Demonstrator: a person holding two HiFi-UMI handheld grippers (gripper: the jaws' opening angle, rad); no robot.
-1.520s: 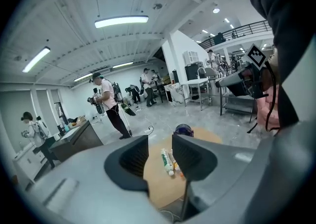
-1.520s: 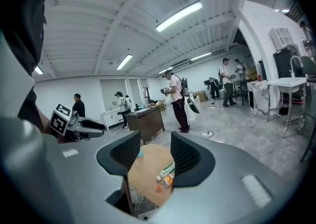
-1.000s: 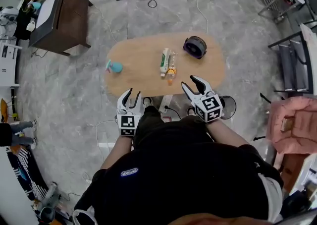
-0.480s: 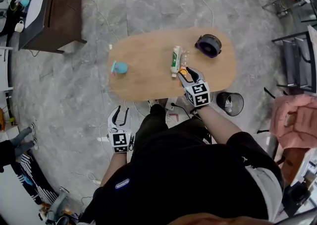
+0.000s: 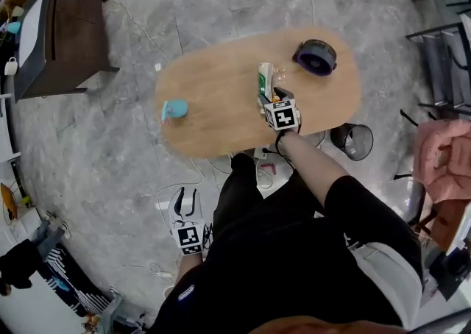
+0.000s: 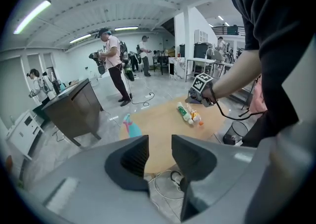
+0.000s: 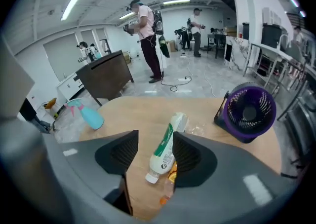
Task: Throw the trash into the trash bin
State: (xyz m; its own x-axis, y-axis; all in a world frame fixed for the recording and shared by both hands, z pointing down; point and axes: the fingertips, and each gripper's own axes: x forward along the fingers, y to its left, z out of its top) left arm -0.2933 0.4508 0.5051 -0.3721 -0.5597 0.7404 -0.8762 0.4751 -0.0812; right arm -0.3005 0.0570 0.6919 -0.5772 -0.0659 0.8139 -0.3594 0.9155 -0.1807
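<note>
Trash sits on the oval wooden table [image 5: 221, 97]: a white bottle with a green label [image 7: 165, 151] lying on its side, and a clear bottle with an orange cap [image 7: 167, 186] touching it, also on its side. Both lie near the middle of the tabletop, well apart from the black mesh trash bin [image 5: 346, 136], which stands on the floor just beside the table's right end.

The right gripper [image 7: 155, 136] is low over the table at the bottles, pointing steeply down. Its jaws have just been opening and stand apart. The cap end of the white bottle shows in the gap between them, but the pads do not press on it. The clear bottle is partly hidden behind one jaw.

The left gripper [image 6: 159, 141] hangs low beside the person's leg, over the floor and short of the table. Its jaws are apart with nothing between them.

A purple fan [image 5: 316, 57] stands at the table's right end, and a blue spray bottle [image 5: 174, 109] with a pink trigger stands near its left end. A dark desk [image 5: 62, 31] stands on the grey floor, away from the table.
</note>
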